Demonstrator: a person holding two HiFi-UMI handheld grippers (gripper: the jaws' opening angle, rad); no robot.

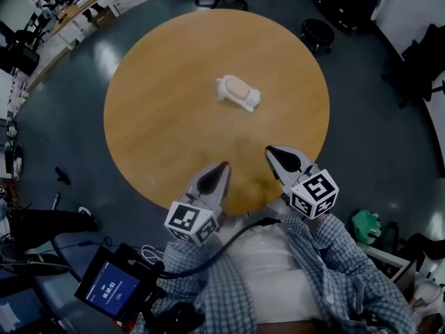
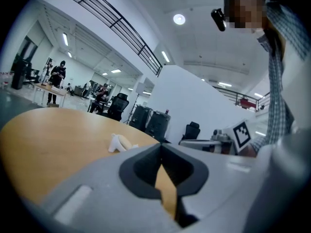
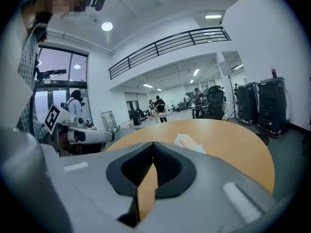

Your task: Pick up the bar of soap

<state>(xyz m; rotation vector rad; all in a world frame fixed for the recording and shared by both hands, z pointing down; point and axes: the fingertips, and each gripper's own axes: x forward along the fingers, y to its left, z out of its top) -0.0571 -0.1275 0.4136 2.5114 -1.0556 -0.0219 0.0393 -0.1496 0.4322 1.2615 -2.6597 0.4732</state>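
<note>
Bar of soap (image 1: 236,87) on dish (image 1: 249,101), middle of table (image 1: 167,110); left tool (image 1: 224,165), right tool (image 1: 270,149) over its near edge.

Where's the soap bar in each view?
Head view: soap above centre, on the round wooden table.
Left gripper view: soap left of centre, just above the jaws.
Right gripper view: soap right of centre, just above the jaws.
Shared landmark: the round wooden table.

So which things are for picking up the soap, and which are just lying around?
For the job: bar of soap, white dish under it, round table, left gripper and right gripper, both shut and empty.

Just lying about: black stool, green thing on the floor, small screen by the person's waist.
</note>
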